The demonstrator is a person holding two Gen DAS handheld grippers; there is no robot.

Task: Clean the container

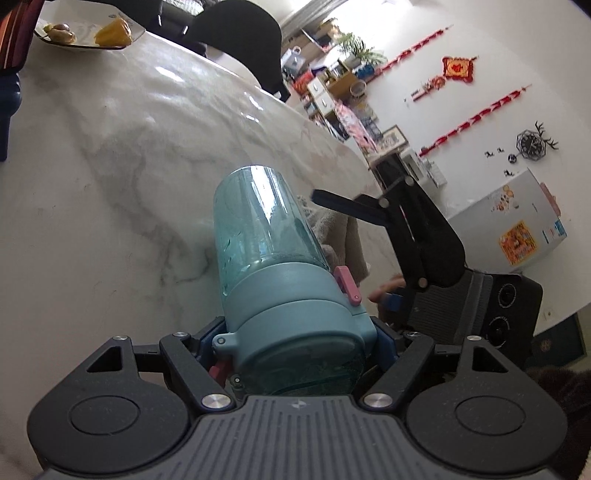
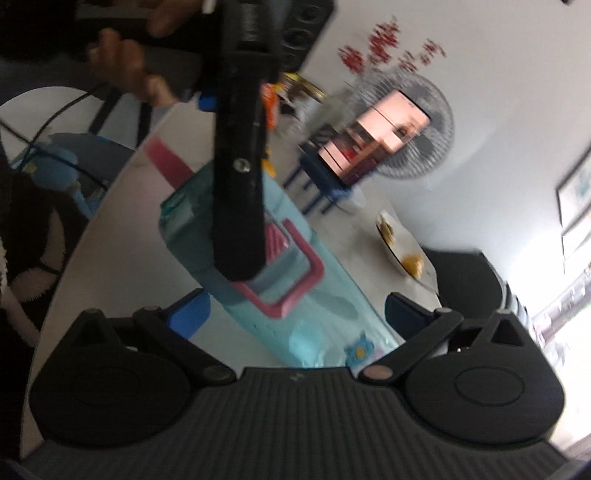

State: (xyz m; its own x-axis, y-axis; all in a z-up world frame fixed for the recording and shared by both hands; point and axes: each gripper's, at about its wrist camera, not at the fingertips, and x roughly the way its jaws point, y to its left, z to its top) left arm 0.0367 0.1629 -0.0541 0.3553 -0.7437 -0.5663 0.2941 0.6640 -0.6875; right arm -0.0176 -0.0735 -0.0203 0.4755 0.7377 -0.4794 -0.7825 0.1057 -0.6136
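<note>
Left wrist: translucent teal bottle (image 1: 269, 236)

A big white marble table (image 1: 110, 155) fills the view. A plate of fruit (image 1: 88, 35) sits at eleven o'clock. A black clock (image 1: 532, 146) and red strings (image 1: 476, 122) hang at two o'clock.

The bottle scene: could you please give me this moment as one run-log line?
left tongs: shut on bottle lid end | right tongs: open, around bottle | cloth: on table, beside bottle

Home dining room: marble-look table (image 1: 110, 147), fruit plate (image 1: 88, 35), red festive wall hangings (image 1: 458, 68), cluttered shelves (image 1: 332, 77), fridge with stickers (image 1: 517, 221), standing fan (image 2: 410, 129).
</note>
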